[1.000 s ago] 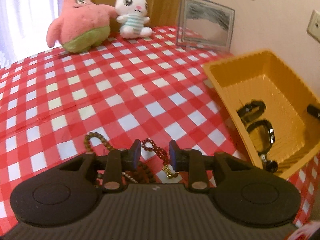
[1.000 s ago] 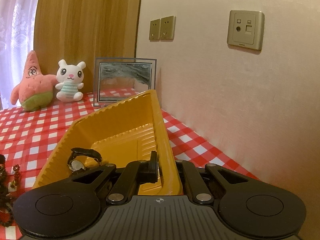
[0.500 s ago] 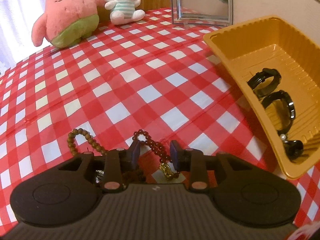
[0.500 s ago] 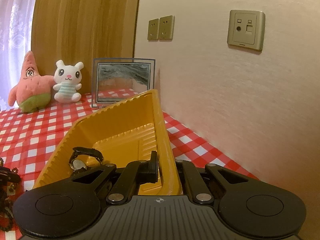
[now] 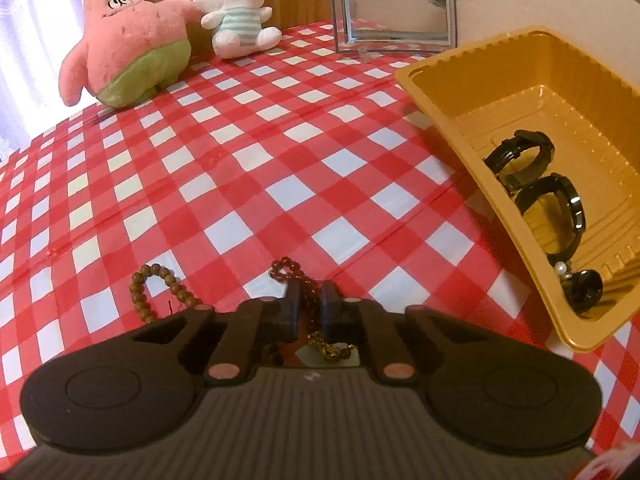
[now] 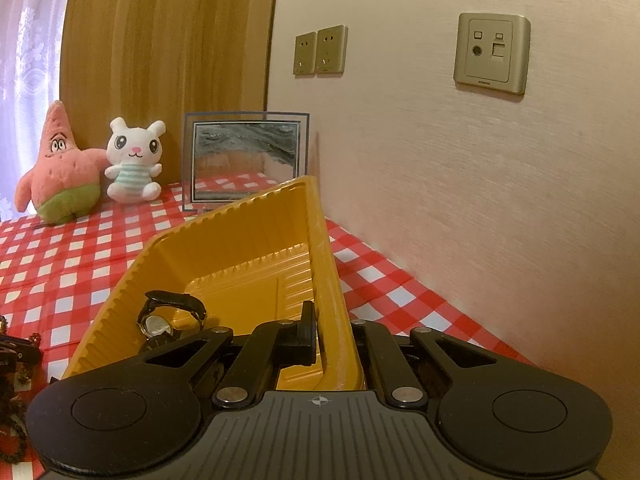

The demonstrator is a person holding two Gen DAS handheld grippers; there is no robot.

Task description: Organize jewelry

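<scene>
Dark red beaded bracelet [image 5: 308, 296] with a small gold chain charm: round glossy beads, one loop poking out ahead of the fingertips, charm trailing back under the tool. Lies on the red-and-white checked counter [image 5: 256, 184], pinched between the black fingers of the left claw [image 5: 309, 300], whose jaws have just been closing and now press on the strand. Just to the left, a brown wooden-bead bracelet [image 5: 160, 284], its arc partly hidden under the claw body, flat on the cloth.

To the right, a ribbed orange plastic tray [image 5: 452, 128], tilted in the left wrist view. Inside: a black strap wristwatch [image 5: 524, 152] standing on edge, touching a glossy black bangle [image 5: 568, 204]; below these a small black rounded piece with a white pearl bead [image 5: 580, 288], kind not clear.

Right claw [image 6: 328, 332] clamped tight on the tray's near wall [image 6: 332, 300], one finger inside, the other outside.

Farther back on the counter: a pink star-shaped plush in green shorts [image 5: 128, 40], a white bunny plush in a striped shirt [image 5: 236, 12] touching it, and a clear-framed grey sand picture [image 5: 396, 4] against the wall.
</scene>
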